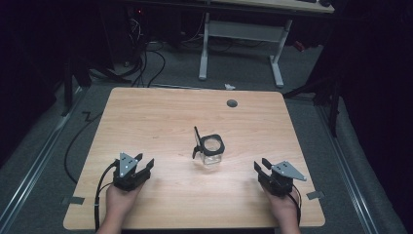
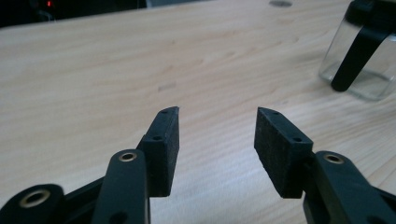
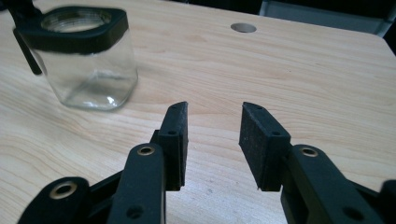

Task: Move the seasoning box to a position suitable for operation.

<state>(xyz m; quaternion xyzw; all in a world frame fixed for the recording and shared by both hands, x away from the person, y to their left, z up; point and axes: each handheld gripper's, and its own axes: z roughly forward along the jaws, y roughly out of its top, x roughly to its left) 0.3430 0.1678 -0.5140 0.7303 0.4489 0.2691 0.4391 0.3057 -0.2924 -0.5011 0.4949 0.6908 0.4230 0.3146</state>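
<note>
both grippers sit low at the near edge of the table (image 1: 160,105), one on each side of the jar (image 1: 210,151), and neither has reached it. nearest to the high view is the left gripper (image 1: 141,165), held in the person's left hand (image 1: 117,202) well to the left of the jar and a little nearer the person; its jaws stand wide apart with bare wood between them, and in the left gripper view the pads (image 2: 166,144) hold and touch nothing. the right gripper (image 1: 261,168) rests in the right hand (image 1: 285,209) at about the same remove to the right of the jar, its jaws likewise parted and empty, the pads (image 3: 261,140) clear of everything. the jar itself stands upright near the middle of the table, a clear glass body with a black collar round an open mouth; a black lid (image 1: 197,141) appears to hang swung back on the jar's left side, though whether it is hinged there i cannot tell. beyond the jar, toward the far edge, is a grey round hole (image 1: 232,103) in the tabletop. judging from this, the work on the jar has not begun or stands at a pause: nothing is gripped, and the whole approach, the grasp and any handling of the lid are left to do.
</note>
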